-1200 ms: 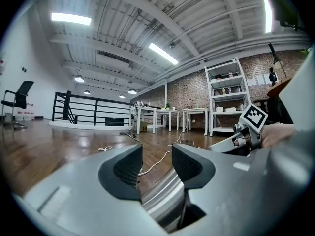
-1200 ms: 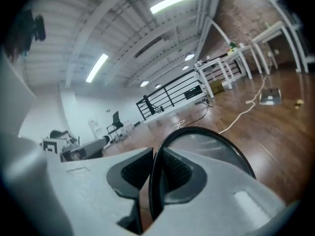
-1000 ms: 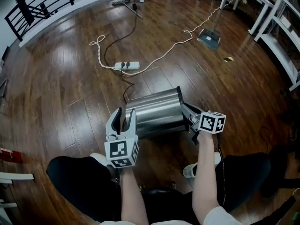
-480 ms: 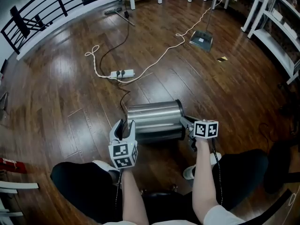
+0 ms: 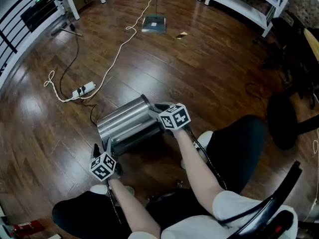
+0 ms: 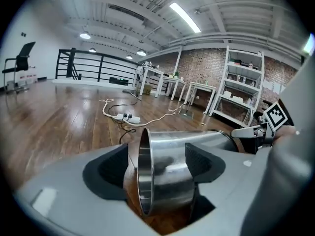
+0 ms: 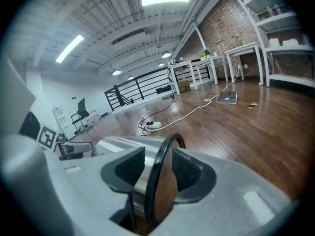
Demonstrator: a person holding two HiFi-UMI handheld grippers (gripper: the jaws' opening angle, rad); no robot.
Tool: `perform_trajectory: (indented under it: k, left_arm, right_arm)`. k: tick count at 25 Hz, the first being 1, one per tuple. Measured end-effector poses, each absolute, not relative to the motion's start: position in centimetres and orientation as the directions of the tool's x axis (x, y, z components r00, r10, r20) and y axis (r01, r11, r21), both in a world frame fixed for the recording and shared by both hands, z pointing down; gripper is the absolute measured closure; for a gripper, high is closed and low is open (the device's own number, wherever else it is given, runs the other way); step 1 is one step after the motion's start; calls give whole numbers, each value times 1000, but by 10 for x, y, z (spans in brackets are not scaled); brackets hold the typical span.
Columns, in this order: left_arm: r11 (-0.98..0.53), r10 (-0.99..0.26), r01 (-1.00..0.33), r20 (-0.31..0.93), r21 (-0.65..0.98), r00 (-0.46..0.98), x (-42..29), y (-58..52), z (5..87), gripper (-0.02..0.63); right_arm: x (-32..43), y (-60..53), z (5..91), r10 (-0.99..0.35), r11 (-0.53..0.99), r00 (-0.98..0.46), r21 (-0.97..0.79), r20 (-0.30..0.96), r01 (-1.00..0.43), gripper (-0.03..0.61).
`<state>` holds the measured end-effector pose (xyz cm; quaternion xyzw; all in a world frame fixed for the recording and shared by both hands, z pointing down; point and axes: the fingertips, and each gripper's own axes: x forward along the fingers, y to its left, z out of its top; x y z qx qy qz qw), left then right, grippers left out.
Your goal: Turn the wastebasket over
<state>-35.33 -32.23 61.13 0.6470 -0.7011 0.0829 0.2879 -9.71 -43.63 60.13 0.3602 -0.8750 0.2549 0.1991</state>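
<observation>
The wastebasket [image 5: 124, 123], a shiny steel cylinder, lies on its side on the wooden floor in front of the person's knees. My left gripper [image 5: 102, 147] is at its near-left end. In the left gripper view the jaws [image 6: 155, 163] are opening wide, and the steel rim [image 6: 143, 181] stands between the pads with none pressing on it. My right gripper [image 5: 155, 109] is at the far-right end. In the right gripper view its jaws [image 7: 157, 168] are opening, with the black rim [image 7: 156, 181] between them and a gap at the right pad.
A power strip [image 5: 83, 89] and a long white cable [image 5: 119, 46] lie on the floor beyond the basket. A flat dustpan-like thing [image 5: 154, 23] sits farther off. White shelving [image 5: 244, 4] and a black chair [image 5: 294, 83] stand at the right. The person's shoe [image 5: 202, 141] is close by.
The basket, held up between both grippers before, has come down to the floor. Both grippers sank with it, the left one more, and their jaws have spread. The head view swung round.
</observation>
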Motion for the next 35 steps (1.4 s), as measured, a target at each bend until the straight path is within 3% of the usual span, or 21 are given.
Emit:
perform_trajectory:
  k: [3,7,10,14,16,17,29,32,34,35]
  left_arm:
    - [139,-852,-933,520,333,59,-343,-326,620,231]
    - [146,-841,-928,537,343,66,-342,-326,628,304]
    - [134,-849,-901,517,412,110,-337,-326,627,410]
    - [124,-840,-879,521,461,154,-332,-325,628,426]
    - [120,-836,-870,521,479,171,-328,-325,629,437]
    - [121,-836,-872,523,474,169,-327,-324,629,441]
    - [128,-813,-931,573,341,98,-323,-320,605,504]
    - [24,-878,-944,458,331,138,-316,-332,560,600]
    - [-100,-913,-943,348,317,214,-304,-349,513,600]
    - [-124,-908,-960,361,249,211,-303,-357,500,599]
  right_arm:
    - [-88,-438,585,-559,594,-629,-269,539,-758,408]
    - [-84,-436,584,-539,611,-590,-203,601,-765,408]
    - [-85,-429,591,-506,637,-562,-157,654,-755,408]
    - [-81,-420,609,-481,638,-512,-117,712,-761,410]
    - [-81,-415,616,-464,642,-504,-116,728,-758,458]
    - [-83,-414,617,-467,641,-509,-119,723,-758,491]
    - [-72,-428,615,-540,590,-558,-189,630,-785,506]
    - [-72,-424,617,-513,573,-626,-310,587,-759,509]
    - [-90,-417,619,-481,561,-712,-445,512,-698,507]
    - [-97,-416,618,-491,545,-729,-485,477,-684,515]
